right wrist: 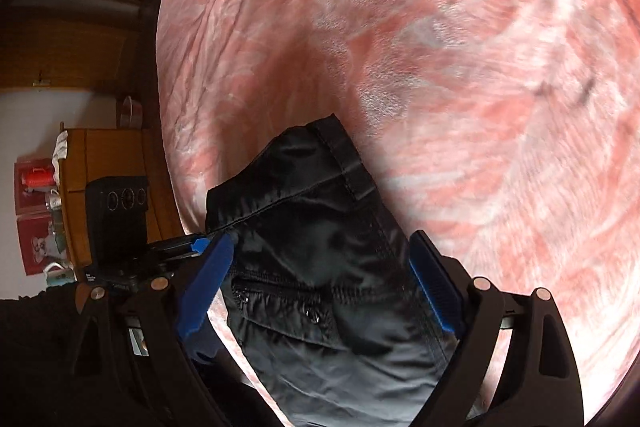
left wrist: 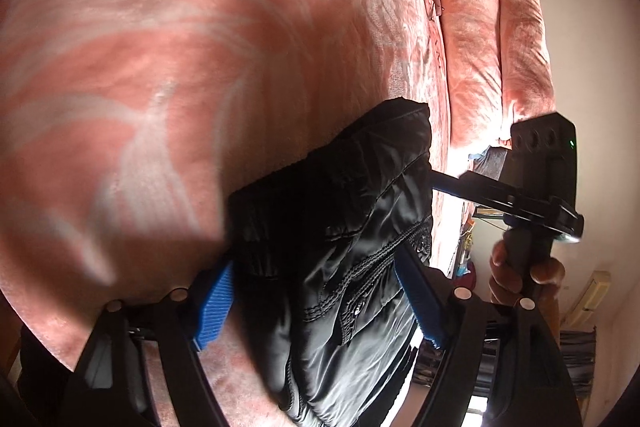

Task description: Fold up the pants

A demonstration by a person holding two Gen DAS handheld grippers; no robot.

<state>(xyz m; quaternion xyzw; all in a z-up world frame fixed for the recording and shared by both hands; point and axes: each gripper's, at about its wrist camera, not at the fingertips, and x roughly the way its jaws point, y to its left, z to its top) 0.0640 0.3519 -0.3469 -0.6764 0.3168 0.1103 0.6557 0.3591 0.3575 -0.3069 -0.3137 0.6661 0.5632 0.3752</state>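
Black shiny pants point(left wrist: 340, 227) are held up above a pink patterned bed. In the left wrist view they hang between my left gripper's point(left wrist: 320, 301) blue pads point(left wrist: 216, 307), whose jaws stand wide with the cloth bunched between them. In the right wrist view the pants point(right wrist: 320, 267) fill the gap of my right gripper point(right wrist: 324, 281), blue pads point(right wrist: 434, 287) apart on either side of the waistband. The right gripper also shows in the left wrist view point(left wrist: 434, 183), its tip at the pants' edge. The left gripper shows at left in the right wrist view point(right wrist: 200, 245).
The pink bedspread point(left wrist: 200, 47) fills most of both views. Two pink pillows point(left wrist: 476, 39) stand at the bed's head by a white wall. A wooden cabinet point(right wrist: 104, 163) with clutter stands beside the bed.
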